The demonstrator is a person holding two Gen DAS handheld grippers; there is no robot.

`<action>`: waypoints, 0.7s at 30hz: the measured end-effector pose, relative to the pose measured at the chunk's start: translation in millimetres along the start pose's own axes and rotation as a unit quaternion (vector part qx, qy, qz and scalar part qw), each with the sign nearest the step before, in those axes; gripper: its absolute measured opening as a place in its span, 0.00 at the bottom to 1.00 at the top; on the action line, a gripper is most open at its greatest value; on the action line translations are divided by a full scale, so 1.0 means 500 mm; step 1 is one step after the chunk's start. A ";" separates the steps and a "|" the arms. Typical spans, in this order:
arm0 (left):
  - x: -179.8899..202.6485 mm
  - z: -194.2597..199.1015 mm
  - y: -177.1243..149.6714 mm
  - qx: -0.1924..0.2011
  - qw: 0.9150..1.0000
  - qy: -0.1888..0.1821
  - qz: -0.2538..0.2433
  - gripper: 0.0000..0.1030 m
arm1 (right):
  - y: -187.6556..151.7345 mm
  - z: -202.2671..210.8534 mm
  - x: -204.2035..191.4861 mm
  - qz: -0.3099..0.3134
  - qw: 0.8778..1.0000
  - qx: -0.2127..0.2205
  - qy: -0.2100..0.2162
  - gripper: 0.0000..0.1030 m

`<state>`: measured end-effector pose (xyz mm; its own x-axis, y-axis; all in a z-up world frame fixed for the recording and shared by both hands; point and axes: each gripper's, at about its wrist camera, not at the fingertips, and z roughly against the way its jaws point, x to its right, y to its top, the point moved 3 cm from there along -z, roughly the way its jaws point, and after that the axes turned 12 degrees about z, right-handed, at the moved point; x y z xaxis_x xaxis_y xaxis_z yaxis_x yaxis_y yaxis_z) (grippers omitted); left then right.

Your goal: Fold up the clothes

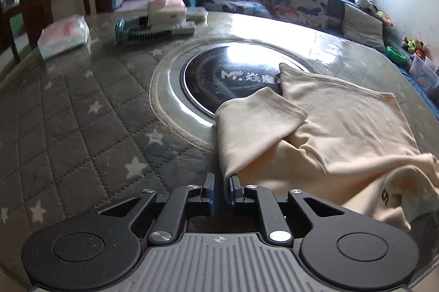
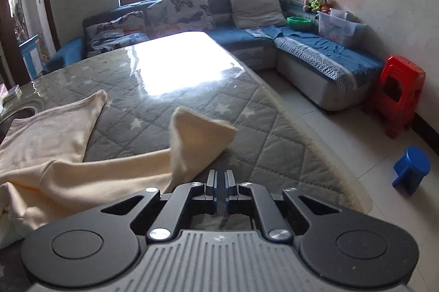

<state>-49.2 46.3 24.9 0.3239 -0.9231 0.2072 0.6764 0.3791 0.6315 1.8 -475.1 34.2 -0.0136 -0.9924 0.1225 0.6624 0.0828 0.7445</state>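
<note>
- Fingers (image 1: 209, 183) of my left gripper (image 1: 221, 186) stand slightly parted, blue pads showing, and a sleeve edge of the cream garment (image 1: 329, 133) runs down to the right-hand finger; I cannot tell whether they pinch it or it merely rests there.
- My right gripper (image 2: 219, 182) has its fingers (image 2: 210, 181) clenched almost together with only a thin slit between them. The other sleeve (image 2: 197, 135) rises in a soft peak just beside them to the left, and I cannot tell whether any cloth is caught.
- That garment is a soft, matte knit, creased and bunched near me, spread flatter farther off, with dark lettering on a fold at the near right of the left view.
- It lies on the counter (image 2: 247, 133), which wears a grey quilted cover with white stars under a glossy clear sheet that glares in the window light.
- One corner laps over the round black glass hob (image 1: 219, 81), ringed in metal, set into the counter.
- Both grippers sit low, pointing forward across the counter.
- Farther out: tissue packs (image 1: 64, 35), a teal tool (image 1: 142, 33), a blue sofa (image 2: 315, 50) with butterfly cushions (image 2: 181, 8), a red stool (image 2: 399, 94) and a blue stool (image 2: 411, 168) on the tiled floor.
</note>
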 end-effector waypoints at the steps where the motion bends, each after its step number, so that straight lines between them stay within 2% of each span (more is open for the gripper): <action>1: 0.008 0.011 -0.003 0.009 1.000 -0.007 -0.013 0.13 | 0.005 0.001 -0.001 0.003 1.000 0.005 -0.001 0.06; 2: 0.018 0.022 -0.005 0.017 0.999 -0.018 -0.025 0.13 | 0.010 0.001 -0.003 0.008 1.000 0.010 0.001 0.07; 5: 0.069 0.050 -0.013 0.033 0.996 -0.057 -0.059 0.13 | 0.026 -0.001 -0.016 0.027 0.999 0.022 0.009 0.22; 7: 0.107 0.063 -0.022 0.039 0.992 -0.087 -0.083 0.13 | 0.039 -0.010 -0.037 0.044 0.998 0.028 0.020 0.25; 9: 0.145 0.063 -0.031 0.036 0.987 -0.114 -0.106 0.13 | 0.049 -0.030 -0.059 0.058 0.997 0.026 0.035 0.33; 13: 0.218 0.047 -0.060 0.016 0.976 -0.156 -0.152 0.13 | 0.057 -0.069 -0.099 0.091 0.995 0.013 0.038 0.36; 17: 0.275 0.030 -0.087 0.008 0.962 -0.185 -0.202 0.13 | 0.039 -0.084 -0.096 0.110 0.994 -0.002 -0.005 0.36; 21: 0.308 0.017 -0.112 0.004 0.952 -0.192 -0.239 0.13 | 0.005 -0.059 -0.031 0.083 0.994 -0.020 -0.070 0.38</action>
<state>-42.9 -117.8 27.8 -0.2873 -0.9457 0.1518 0.6798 -0.0897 0.7279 25.6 -462.0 14.8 -0.0029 -0.9428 0.3334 0.6938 0.2382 0.6797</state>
